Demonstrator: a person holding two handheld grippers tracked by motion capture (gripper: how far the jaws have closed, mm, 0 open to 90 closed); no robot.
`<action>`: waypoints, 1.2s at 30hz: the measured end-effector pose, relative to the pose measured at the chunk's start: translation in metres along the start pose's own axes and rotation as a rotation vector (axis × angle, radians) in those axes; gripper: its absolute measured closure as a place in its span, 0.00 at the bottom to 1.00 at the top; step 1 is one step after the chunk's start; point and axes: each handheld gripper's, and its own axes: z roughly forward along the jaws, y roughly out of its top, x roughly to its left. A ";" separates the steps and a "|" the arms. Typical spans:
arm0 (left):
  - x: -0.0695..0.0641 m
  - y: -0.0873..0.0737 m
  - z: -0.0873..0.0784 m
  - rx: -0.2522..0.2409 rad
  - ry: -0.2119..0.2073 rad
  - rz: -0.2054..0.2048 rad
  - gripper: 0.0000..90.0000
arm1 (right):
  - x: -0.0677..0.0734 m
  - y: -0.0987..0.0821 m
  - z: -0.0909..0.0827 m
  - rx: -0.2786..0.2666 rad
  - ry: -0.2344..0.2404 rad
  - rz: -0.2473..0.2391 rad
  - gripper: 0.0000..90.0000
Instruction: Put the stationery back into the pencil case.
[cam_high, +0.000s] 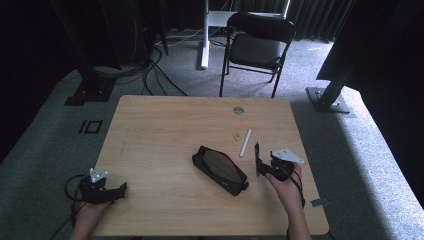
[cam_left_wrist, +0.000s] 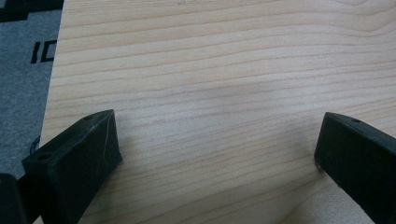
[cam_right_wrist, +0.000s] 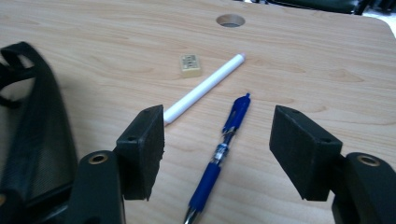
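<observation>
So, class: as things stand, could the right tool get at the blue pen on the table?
Probably yes. The right tool is open, the blue pen lies flat between its jaws untouched, and the white stick beside it lies clear.

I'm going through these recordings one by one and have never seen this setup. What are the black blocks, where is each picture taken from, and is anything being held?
There is no robot: a person holds a two-jaw hand gripper in each hand. The high view looks down on a wooden table. The left gripper rests near the table's front left corner; the right gripper is at the right. The other two pictures come from cameras riding on the grippers, so the black blocks are their jaws.

On the table lie a black mesh pouch, a white pen, a small eraser and a blue pen.

Nothing is held. The left gripper's jaws stand wide open over bare wood. The right gripper's jaws are open with the blue pen lying between them, untouched.
</observation>
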 end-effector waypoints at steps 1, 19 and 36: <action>0.000 0.000 0.000 0.000 0.000 0.000 0.00 | -0.001 0.000 0.003 0.005 -0.009 0.009 0.40; 0.000 0.000 0.000 0.000 0.000 -0.001 0.00 | -0.005 -0.003 0.049 0.102 -0.062 0.037 0.46; 0.000 0.000 0.000 0.000 0.000 -0.002 0.00 | -0.003 -0.014 0.069 0.181 -0.098 0.054 0.68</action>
